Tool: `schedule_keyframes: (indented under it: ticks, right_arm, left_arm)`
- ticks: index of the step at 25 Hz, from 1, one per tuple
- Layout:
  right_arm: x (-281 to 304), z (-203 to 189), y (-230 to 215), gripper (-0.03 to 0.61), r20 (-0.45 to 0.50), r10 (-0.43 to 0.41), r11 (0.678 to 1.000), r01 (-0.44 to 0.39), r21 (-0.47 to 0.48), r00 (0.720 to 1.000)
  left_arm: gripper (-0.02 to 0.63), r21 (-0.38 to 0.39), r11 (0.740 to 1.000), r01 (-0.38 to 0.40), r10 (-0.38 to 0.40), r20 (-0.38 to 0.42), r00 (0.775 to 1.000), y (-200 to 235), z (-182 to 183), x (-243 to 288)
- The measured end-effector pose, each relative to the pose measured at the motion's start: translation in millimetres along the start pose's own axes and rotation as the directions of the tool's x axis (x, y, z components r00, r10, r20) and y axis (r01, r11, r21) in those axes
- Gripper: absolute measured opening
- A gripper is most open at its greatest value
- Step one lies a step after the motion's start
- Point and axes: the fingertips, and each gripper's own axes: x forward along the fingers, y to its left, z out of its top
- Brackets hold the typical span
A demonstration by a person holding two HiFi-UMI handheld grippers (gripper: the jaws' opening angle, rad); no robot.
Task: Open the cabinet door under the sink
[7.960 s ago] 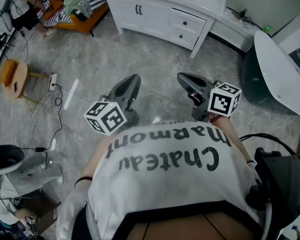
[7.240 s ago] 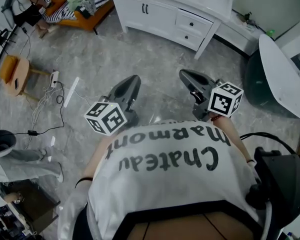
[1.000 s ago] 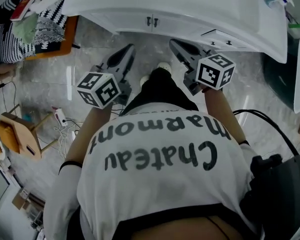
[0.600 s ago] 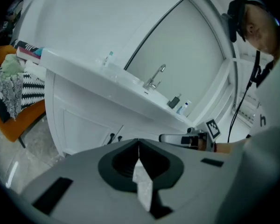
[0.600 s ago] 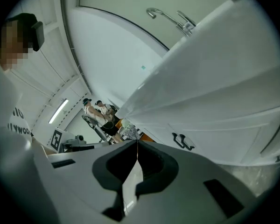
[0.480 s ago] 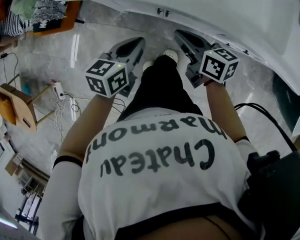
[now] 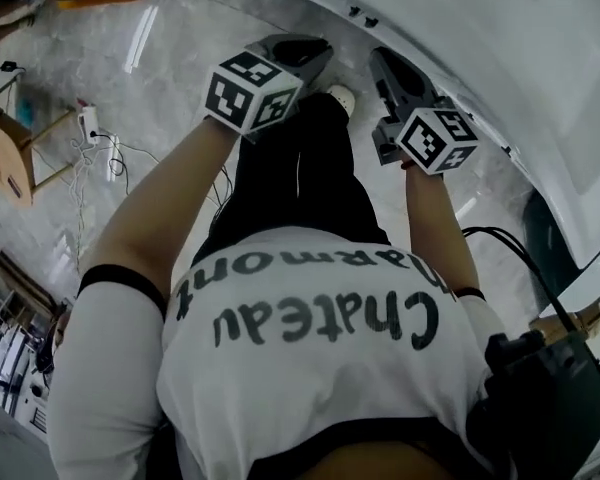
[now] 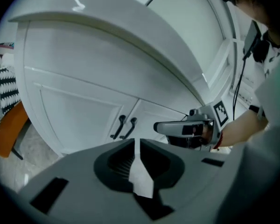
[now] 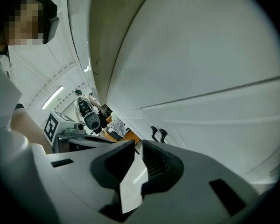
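The white sink cabinet [image 8: 84,92] fills the left gripper view, and its two doors meet at a pair of dark handles [image 8: 125,127], both doors closed. The handles [image 9: 158,134] also show in the right gripper view and tiny in the head view [image 7: 358,13]. My left gripper [image 8: 136,141] is shut and empty, held short of the handles. My right gripper [image 9: 137,146] hangs beside it, its jaws just opening with nothing between them. In the head view both grippers [image 7: 315,48] [image 7: 385,63] point at the cabinet front under the countertop edge.
The countertop [image 7: 500,58] overhangs above the grippers. My legs and a white shoe [image 7: 340,98] are below them. A wooden stool [image 7: 5,153] and a power strip with cables [image 7: 85,123] lie on the floor at left. An orange bench [image 8: 4,134] stands left of the cabinet.
Both grippers have sunk lower and come closer to the cabinet front. The head view has tipped, so the countertop now runs across the upper right.
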Motion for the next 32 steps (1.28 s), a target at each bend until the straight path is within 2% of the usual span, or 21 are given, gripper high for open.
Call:
schedule_keyframes:
  ticks: [2, 5, 6, 7, 8, 12, 18, 21, 25, 32]
  right_arm:
    - [6.9, -4.5, -5.0, 0.154, -0.01, -0.012, 1.0, 0.012, -0.017, 1.0]
    - [14.5, -13.5, -22.6, 0.156, -0.011, -0.082, 0.996, 0.082, -0.021, 0.997]
    - [12.8, -15.8, -29.4, 0.156, -0.007, -0.11, 0.994, 0.109, -0.028, 0.994]
    - [9.9, -18.0, -36.3, 0.156, -0.005, -0.136, 0.99, 0.135, -0.039, 0.991]
    - [8.8, -20.7, -42.3, 0.156, -0.005, -0.157, 0.986, 0.156, -0.051, 0.988]
    - [41.0, -36.5, -51.7, 0.156, -0.014, -0.199, 0.977, 0.198, -0.075, 0.98]
    - [51.8, -30.0, -65.8, 0.155, 0.029, -0.226, 0.97, 0.228, -0.087, 0.974]
    - [54.0, -34.0, -70.9, 0.155, 0.033, -0.236, 0.968, 0.238, -0.081, 0.971]
    - [56.6, -34.9, -72.7, 0.144, 0.042, -0.234, 0.968, 0.237, -0.084, 0.971]
    - [59.8, -32.5, -67.8, 0.102, 0.027, -0.192, 0.965, 0.194, -0.176, 0.981]
  left_arm:
    - [0.012, 0.001, 1.0, 0.027, -0.027, -0.011, 1.0, 4.2, -0.5, 13.0]
    - [0.016, 0.008, 0.998, 0.066, -0.065, -0.024, 0.998, 12.8, -3.2, 33.2]
    - [0.056, 0.028, 0.997, 0.071, -0.07, -0.033, 0.997, 12.9, -3.5, 40.7]
    - [0.138, 0.059, 0.995, 0.074, -0.072, -0.044, 0.996, 11.1, -2.8, 48.2]
    - [0.183, 0.095, 0.992, 0.08, -0.075, -0.052, 0.996, 9.7, -1.5, 55.0]
    - [0.183, 0.195, 0.973, 0.127, -0.116, -0.066, 0.991, 32.5, -4.1, 74.4]
    - [0.183, 0.273, 0.951, 0.148, -0.137, -0.059, 0.989, 45.4, 8.1, 95.7]
    - [0.183, 0.316, 0.932, 0.176, -0.153, -0.096, 0.984, 45.3, 5.5, 100.3]
    - [0.164, 0.331, 0.921, 0.203, -0.175, -0.112, 0.978, 46.7, 2.7, 104.5]
    - [0.105, 0.373, 0.903, 0.211, -0.181, -0.116, 0.977, 42.3, 6.3, 108.6]
